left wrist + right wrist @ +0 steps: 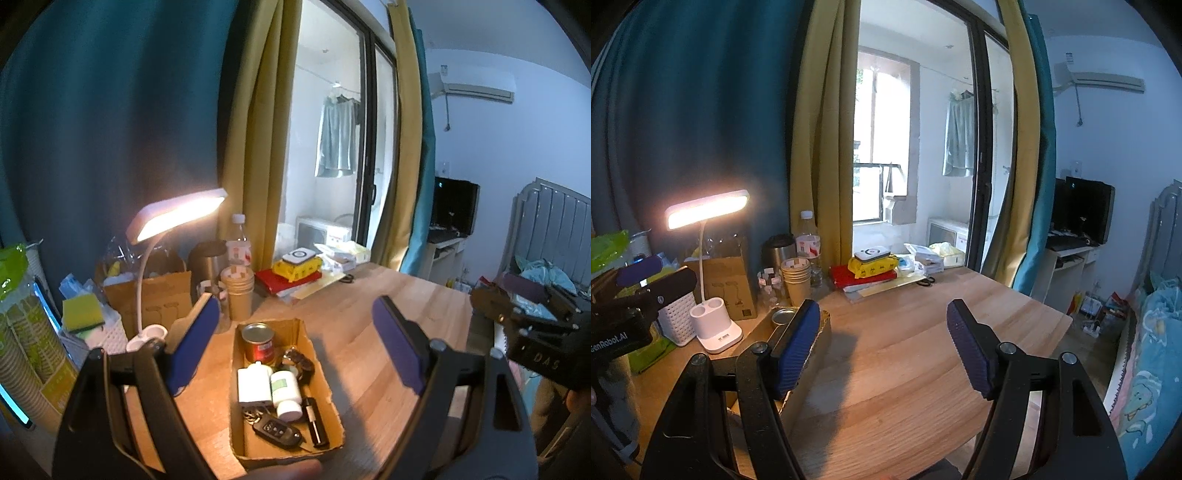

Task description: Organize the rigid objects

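Observation:
A shallow cardboard box (pixel 321 363) lies on the wooden desk (pixel 388 317). It holds a red can (pixel 258 343), a white charger block (pixel 254 384), a white pill bottle (pixel 286 393), a car key (pixel 277 432), a black stick-like item (pixel 317 422) and a dark watch-like thing (pixel 297 362). My left gripper (pixel 295 350) hovers open above the box, nothing between its blue pads. In the right wrist view my right gripper (pixel 882 347) stands open over bare desk, with the box (pixel 816 343) at its left finger and the can's top (pixel 783 316) showing.
Along the desk's back stand a lit lamp (pixel 707 206), paper cups (pixel 796 280), a steel flask (pixel 778 251), a water bottle (pixel 809 240), a white basket (pixel 677 321) and stacked books (pixel 871 273). Scissors (pixel 926 281) lie near the window. A bed (pixel 1152 350) is on the right.

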A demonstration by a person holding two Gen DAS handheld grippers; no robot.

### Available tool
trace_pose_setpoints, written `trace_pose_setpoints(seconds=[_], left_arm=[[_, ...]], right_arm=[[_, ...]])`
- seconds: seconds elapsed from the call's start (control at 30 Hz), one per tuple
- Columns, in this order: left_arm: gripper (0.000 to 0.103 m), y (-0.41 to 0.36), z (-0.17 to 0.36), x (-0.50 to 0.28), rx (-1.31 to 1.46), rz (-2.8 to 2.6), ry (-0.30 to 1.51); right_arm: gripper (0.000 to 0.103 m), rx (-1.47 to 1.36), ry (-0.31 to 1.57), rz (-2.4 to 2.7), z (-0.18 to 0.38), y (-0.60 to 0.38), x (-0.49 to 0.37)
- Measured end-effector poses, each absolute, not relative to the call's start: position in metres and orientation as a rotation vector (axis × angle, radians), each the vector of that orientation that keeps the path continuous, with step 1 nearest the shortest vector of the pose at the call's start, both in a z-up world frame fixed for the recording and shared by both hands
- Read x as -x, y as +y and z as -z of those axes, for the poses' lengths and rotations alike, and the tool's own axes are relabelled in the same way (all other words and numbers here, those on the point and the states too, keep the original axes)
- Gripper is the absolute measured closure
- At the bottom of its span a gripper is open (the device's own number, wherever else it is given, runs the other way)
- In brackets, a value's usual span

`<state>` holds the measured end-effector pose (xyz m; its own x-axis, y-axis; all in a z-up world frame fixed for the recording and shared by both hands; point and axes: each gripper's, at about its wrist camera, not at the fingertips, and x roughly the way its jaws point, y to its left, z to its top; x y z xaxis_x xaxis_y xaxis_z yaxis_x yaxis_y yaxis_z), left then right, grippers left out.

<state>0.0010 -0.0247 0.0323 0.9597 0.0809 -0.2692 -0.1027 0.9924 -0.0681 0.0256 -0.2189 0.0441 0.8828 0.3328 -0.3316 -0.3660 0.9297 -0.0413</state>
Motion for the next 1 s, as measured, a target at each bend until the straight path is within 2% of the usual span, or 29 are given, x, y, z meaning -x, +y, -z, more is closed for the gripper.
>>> trace_pose_setpoints(seconds=[1.0], left_arm=[[0.017, -0.0286, -0.034, 0.0021, 0.076, -0.082, 0.274]], right_arm=[[0.028, 0.121, 0.333, -0.389, -0.0425, -0.213, -0.0241]])
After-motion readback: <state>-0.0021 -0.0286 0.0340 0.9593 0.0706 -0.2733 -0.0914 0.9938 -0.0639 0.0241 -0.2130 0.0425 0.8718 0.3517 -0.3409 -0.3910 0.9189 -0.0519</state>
